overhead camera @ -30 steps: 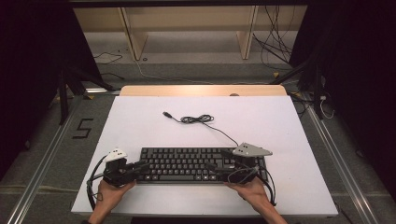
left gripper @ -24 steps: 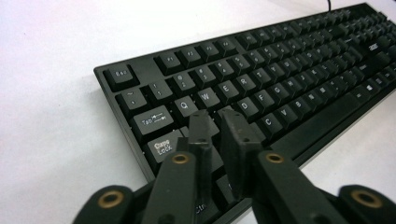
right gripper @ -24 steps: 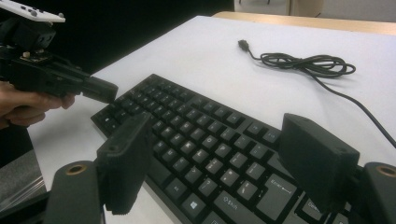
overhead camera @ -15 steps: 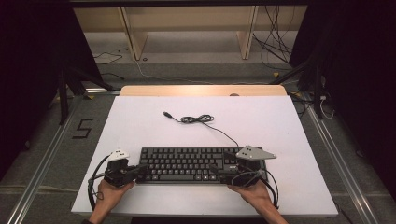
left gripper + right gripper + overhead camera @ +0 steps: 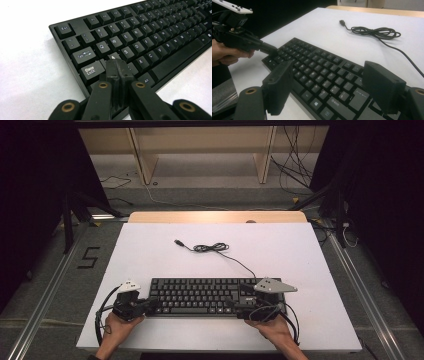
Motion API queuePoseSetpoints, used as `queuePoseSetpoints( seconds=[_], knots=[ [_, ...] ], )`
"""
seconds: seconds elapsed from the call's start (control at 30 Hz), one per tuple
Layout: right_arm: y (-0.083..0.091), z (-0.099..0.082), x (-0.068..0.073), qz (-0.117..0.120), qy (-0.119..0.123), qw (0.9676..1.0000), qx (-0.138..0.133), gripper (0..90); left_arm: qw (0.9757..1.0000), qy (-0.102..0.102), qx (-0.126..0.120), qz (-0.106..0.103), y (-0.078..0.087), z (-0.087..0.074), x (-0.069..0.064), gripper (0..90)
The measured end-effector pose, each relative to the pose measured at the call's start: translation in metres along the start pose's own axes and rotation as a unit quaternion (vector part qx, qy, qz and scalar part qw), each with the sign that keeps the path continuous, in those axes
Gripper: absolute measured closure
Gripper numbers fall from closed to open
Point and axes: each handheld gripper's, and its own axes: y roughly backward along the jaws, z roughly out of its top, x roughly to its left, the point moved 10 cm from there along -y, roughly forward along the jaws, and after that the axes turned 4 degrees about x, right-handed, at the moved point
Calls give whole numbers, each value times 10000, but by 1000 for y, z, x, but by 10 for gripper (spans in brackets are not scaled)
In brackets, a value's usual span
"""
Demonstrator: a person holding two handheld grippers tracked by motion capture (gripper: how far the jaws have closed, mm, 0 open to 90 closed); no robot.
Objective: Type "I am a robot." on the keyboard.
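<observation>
A black keyboard (image 5: 200, 296) lies near the front edge of the white table (image 5: 150, 250), and its black cable (image 5: 212, 248) coils behind it and ends in a loose USB plug (image 5: 178, 242). My left gripper (image 5: 151, 303) is at the keyboard's left end. Its jaws are shut with nothing between them, and the tips (image 5: 116, 65) sit over the keys (image 5: 91, 70) by Caps Lock. I cannot tell if they touch. My right gripper (image 5: 233, 304) hovers over the keyboard's right part, open wide (image 5: 330, 85), with keys (image 5: 324, 82) showing between its pads. The left gripper (image 5: 270, 50) also appears farther off in the right gripper view.
Bare white table surface stretches behind and to both sides of the keyboard. A wooden strip (image 5: 215, 217) borders the far edge. Beyond it stand wooden shelf legs (image 5: 142, 157) and loose floor cables (image 5: 295, 175). The table's front edge runs just below both hands.
</observation>
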Motion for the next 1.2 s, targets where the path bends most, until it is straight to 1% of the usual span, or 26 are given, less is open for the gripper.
queuePoseSetpoints(
  seconds=[0.2, 0.27, 0.37, 0.63, 0.67, 0.73, 0.77, 0.87, 0.97, 1.03, 1.13, 1.2],
  knots=[
    [0, 0, 1, 17, 1, 10000, 13, 261, 10000, -1, 36, 15, -1, -1, 1, 889],
    [-1, -1, 1, 12, 15, 10000, 20, 261, 9999, 4, 126, 36, -2, -3, 2, 889],
    [-1, -1, 1, 12, 13, 10000, 21, 261, 9999, 12, 155, -47, -2, -3, 2, 890],
    [-1, -1, 1, 3, 13, 10000, 22, 261, 9999, -4, 129, -12, -2, -2, 2, 888],
    [-1, -1, 1, 4, 16, 10000, 21, 261, 10000, 25, 92, 0, -2, -1, 2, 881],
    [-1, 0, 1, 3, 13, 10000, 15, 261, 10000, 17, 17, -29, 0, 1, 0, 870],
    [-1, -1, 1, 7, 13, 10000, 15, 261, 10000, -23, 3, -39, 1, 1, 0, 858],
    [-1, -1, 1, -1, 12, 10000, 13, 261, 9999, -42, -136, -86, 4, 5, -3, 812],
    [-1, -1, 1, -4, 6, 10000, 13, 261, 9993, -41, -329, -159, 7, 10, -6, 776],
    [-1, -1, 1, -7, 9, 10000, 17, 261, 9989, -46, -427, -163, 9, 12, -7, 765],
    [-2, -1, 1, -8, 6, 10000, 16, 261, 9985, -60, -506, -198, 11, 14, -8, 743],
    [-2, -1, 1, -7, 11, 10000, 17, 261, 9980, -22, -586, -224, 12, 16, -10, 725]
  ],
)
